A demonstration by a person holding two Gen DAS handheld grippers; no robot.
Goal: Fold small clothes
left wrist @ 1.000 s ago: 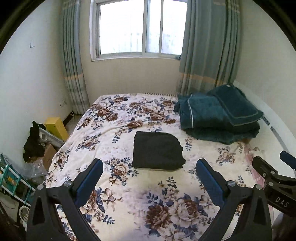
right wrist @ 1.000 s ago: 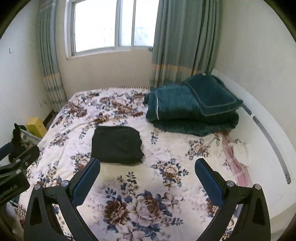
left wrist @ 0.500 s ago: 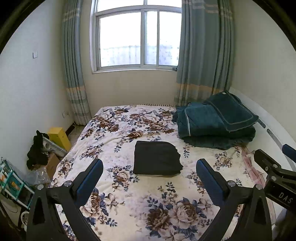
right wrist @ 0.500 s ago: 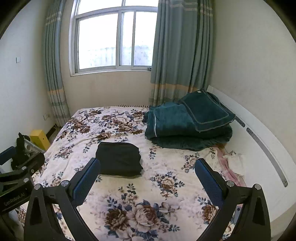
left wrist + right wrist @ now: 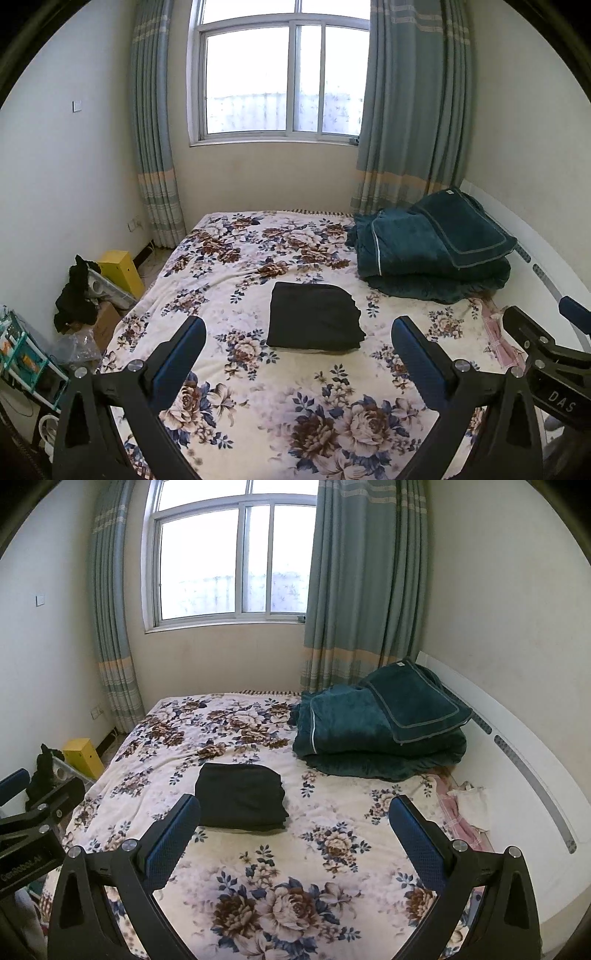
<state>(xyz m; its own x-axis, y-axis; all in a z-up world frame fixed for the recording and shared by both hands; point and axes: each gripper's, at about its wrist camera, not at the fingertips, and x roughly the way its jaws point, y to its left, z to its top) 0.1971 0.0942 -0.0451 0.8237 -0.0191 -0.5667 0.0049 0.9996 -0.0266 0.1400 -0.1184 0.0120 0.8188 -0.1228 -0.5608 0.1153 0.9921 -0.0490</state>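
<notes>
The black garment [image 5: 314, 315] lies folded into a neat rectangle, mid-bed on the floral blanket [image 5: 258, 387]. Left gripper [image 5: 297, 354] and right gripper [image 5: 293, 832] hang wide apart, empty; their handles are cut off.

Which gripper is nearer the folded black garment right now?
Left, marginally. The left gripper faces the black garment head-on; the right gripper sits off to its right. Both open, clear of it.

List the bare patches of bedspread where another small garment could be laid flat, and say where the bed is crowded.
Free: the near strip between the folded black garment and the foot of the bed; the far stretch between the garment and the window wall; the strip along the bed's left edge. Crowded: the far right corner, under the teal blanket pile, and the pink cloth by the right edge.
</notes>
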